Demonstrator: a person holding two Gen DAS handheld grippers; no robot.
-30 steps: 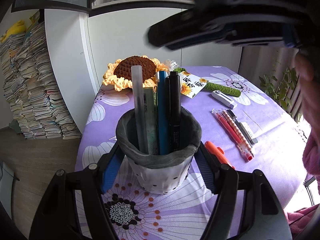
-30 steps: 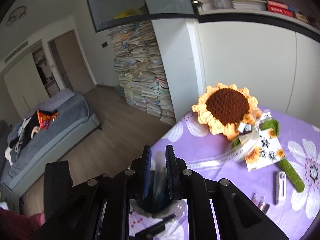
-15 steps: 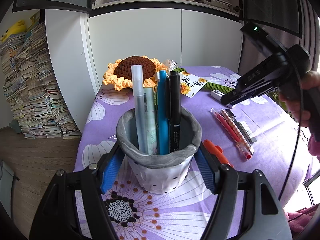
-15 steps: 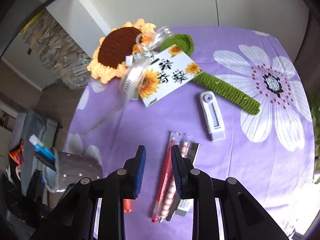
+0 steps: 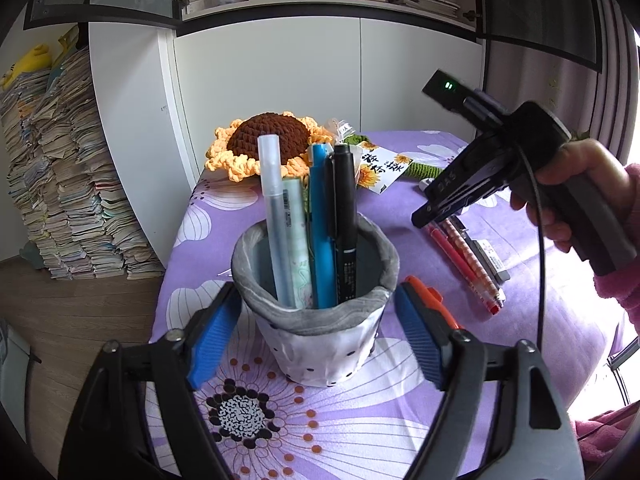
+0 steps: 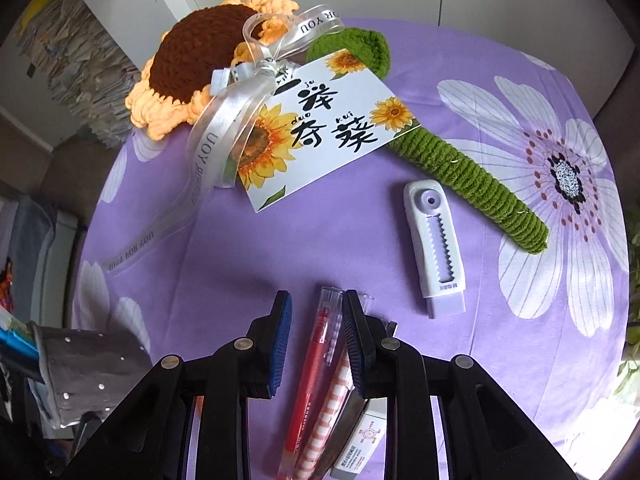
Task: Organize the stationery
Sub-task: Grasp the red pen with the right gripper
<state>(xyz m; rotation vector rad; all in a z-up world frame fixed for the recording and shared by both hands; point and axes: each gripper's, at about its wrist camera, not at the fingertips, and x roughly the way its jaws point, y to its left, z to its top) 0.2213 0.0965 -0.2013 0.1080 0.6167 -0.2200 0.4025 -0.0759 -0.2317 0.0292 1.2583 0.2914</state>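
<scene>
The left claw (image 5: pixel 316 340) stands wide open around the grey pen cup (image 5: pixel 316 320), pads beside its wall, contact unclear; only the right view shows the right claw (image 6: pixel 316 336), partly open, empty, straddling the red pen (image 6: pixel 310 376) on the table (image 6: pixel 340 240).

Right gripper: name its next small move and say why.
Probably lower the right gripper straight down and close on the red pen. Its jaws are open, straddling that pen's upper end, and the pen lies loose on the tablecloth while the pen holder stands nearby.
</scene>
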